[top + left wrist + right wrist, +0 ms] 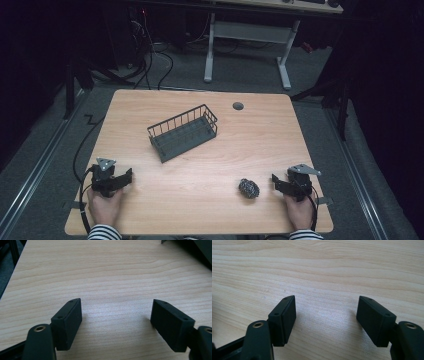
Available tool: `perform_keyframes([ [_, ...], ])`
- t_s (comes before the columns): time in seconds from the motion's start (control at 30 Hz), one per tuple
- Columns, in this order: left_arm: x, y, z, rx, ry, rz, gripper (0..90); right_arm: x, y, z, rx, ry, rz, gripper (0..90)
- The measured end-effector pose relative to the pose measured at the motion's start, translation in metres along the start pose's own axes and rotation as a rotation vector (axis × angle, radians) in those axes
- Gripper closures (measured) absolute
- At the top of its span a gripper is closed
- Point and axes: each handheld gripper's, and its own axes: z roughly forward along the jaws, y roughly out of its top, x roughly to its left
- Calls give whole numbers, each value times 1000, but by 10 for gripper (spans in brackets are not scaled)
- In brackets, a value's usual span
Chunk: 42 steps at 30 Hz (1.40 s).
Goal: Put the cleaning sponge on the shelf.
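Note:
A dark wire basket (183,132) lies at an angle near the middle of the wooden table (200,165). A steel wool scourer (248,188) rests on the table near the front right. My left gripper (126,177) sits at the front left corner, held by a hand, open with nothing between its jaws (116,315). My right gripper (276,181) sits at the front right, a short way right of the scourer, open as well, with bare wood between its jaws (325,313).
A round grey cable port (238,106) is set in the table's far edge. A white-legged desk (247,35) stands beyond on the grey floor, with cables (150,55) at the back left. A dark corner of the basket (200,250) shows at the top right of the left gripper view.

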Motion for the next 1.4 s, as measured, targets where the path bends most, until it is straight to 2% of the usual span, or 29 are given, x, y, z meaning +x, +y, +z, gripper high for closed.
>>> perform_keyframes([
  [0.53,0,0,0,-1,-5,0,251,0,0,0,0,1,1,320],
  [0.6,1,-1,-1,-8,-2,-2,305,0,0,0,0,1,0,319],
  [0.9,0,-1,-2,-10,-9,-3,310,0,0,0,0,3,1,316],
  [1.07,2,1,-7,-35,-34,-23,311,0,0,0,0,3,0,316],
  [1.13,3,6,-13,-57,-62,-35,300,0,0,0,0,4,0,315],
  [1.23,2,10,-17,-62,-75,-30,295,0,0,0,0,4,1,315],
  [1.27,1,14,-20,-66,-96,-29,287,0,0,0,0,4,1,314],
  [1.4,0,21,-26,-83,-129,-22,270,0,0,0,1,5,0,312],
])
